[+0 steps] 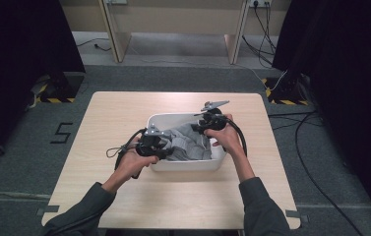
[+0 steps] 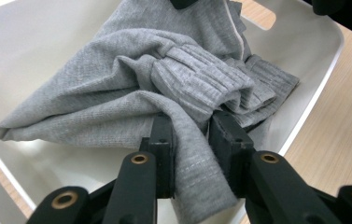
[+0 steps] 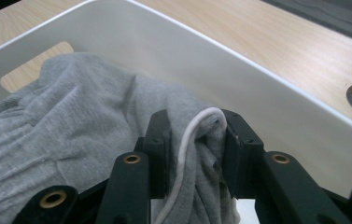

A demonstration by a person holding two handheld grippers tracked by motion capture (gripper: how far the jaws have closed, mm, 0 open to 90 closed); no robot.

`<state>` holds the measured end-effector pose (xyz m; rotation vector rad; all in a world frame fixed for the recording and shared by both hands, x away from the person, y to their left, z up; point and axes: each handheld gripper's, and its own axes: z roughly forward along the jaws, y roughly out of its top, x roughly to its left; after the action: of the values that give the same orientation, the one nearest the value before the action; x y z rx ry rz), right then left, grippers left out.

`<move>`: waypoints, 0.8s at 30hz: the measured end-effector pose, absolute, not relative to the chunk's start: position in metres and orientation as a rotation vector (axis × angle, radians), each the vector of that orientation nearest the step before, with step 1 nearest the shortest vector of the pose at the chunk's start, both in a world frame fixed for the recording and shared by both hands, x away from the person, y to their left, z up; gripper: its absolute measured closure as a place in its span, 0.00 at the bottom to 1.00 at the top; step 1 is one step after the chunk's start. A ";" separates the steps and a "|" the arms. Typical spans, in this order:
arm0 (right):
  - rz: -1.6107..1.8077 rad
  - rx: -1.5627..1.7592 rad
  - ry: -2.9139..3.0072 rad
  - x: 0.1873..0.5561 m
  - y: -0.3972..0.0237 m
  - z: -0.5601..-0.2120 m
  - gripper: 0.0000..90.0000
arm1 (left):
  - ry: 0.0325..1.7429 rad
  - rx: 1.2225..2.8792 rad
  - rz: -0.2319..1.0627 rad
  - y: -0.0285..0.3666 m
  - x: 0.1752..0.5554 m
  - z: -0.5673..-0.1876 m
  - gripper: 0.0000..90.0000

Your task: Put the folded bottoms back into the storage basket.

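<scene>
Left tool (image 2: 190, 140): jaws clamped on a fold of the grey garment (image 2: 131, 93), the cloth bunched between the pads and draping over them; the jaw tips are buried in fabric. Right tool (image 3: 194, 140): jaws clamped on another fold of the same garment, together with a white drawstring (image 3: 187, 140) that loops over the pinched edge; its lower run is cut off at the bottom of the right gripper view. In the high view the left tool (image 1: 159, 147) sits at the near-left corner of the white tub (image 1: 183, 166) and the right tool (image 1: 203, 125) at its far-right side, both pointing inward and down over the rim; their jaws are too small and dark there to make out. The left hand (image 1: 133, 162) grips its tool from the near left, wrist low by the tub wall; the right hand (image 1: 227, 136) holds its tool from the right, forearm running back toward the near edge of the desk (image 1: 124, 113). The garment lies crumpled inside the tub, covering its floor; its overall shape cannot be told. The tub stands near the middle of the desk. Both sleeves are cut off at the bottom of the high view
</scene>
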<state>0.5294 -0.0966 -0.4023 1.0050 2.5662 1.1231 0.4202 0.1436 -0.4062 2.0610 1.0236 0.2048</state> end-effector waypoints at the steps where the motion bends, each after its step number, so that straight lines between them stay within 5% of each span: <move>1: 1.130 1.011 2.572 0.529 -0.096 -0.402 0.73 | 1.025 2.062 0.205 0.144 0.420 -0.406 0.78; 18: 0.895 0.940 2.563 0.519 -0.084 -0.394 0.52 | 1.047 1.977 0.256 0.155 0.420 -0.393 0.70; 24: 0.911 0.901 2.544 0.508 -0.084 -0.387 0.49 | 1.020 1.958 0.235 0.158 0.409 -0.390 0.60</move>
<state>0.5082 -0.0839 -0.3874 0.9014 2.5444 0.9105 0.4086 0.1578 -0.3903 1.9584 1.0198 0.2353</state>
